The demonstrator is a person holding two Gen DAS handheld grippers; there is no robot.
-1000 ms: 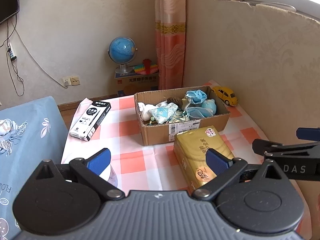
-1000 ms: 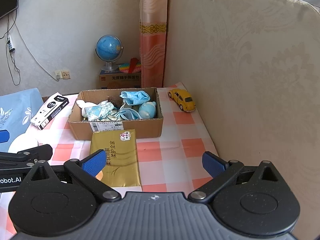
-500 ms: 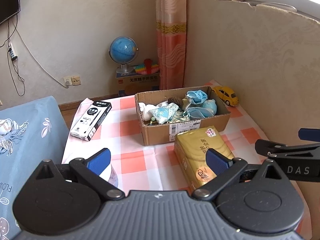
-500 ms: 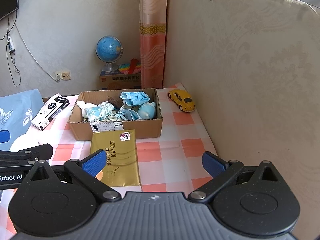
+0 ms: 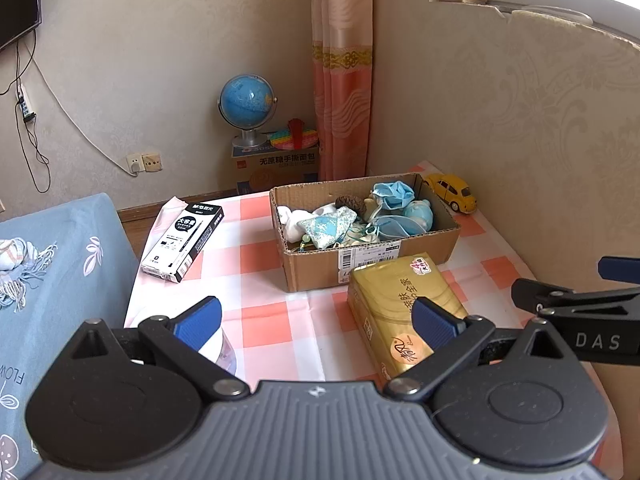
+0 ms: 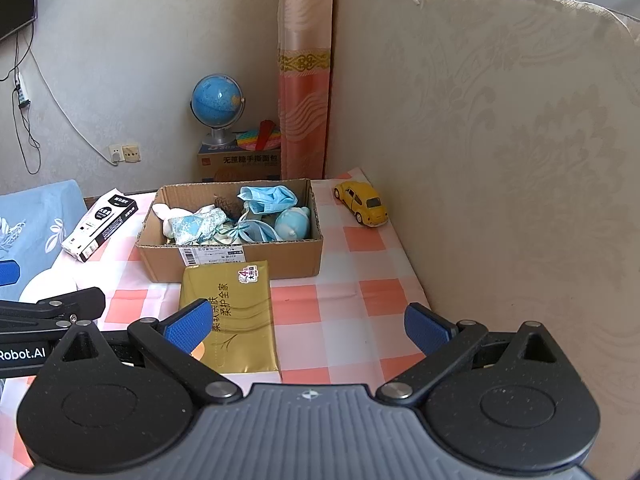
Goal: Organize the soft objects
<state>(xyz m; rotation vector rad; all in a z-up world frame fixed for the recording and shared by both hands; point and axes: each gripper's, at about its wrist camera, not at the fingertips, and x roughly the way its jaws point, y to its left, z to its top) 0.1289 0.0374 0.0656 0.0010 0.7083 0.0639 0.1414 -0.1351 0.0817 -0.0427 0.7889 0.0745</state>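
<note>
Left tool is wide open, nothing in it, with a pen box ahead-left. Straight ahead of both tools: the box, already stuffed with masks and plushies, gold tissue pack just in front. Right tool is released too. Looks nearly done; maybe the tissues are left.

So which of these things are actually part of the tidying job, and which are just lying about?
Part of the job:
cardboard box
blue face masks
patterned pouch
white plush

Lying about:
yellow toy car
gold tissue pack
black pen box
globe
</note>
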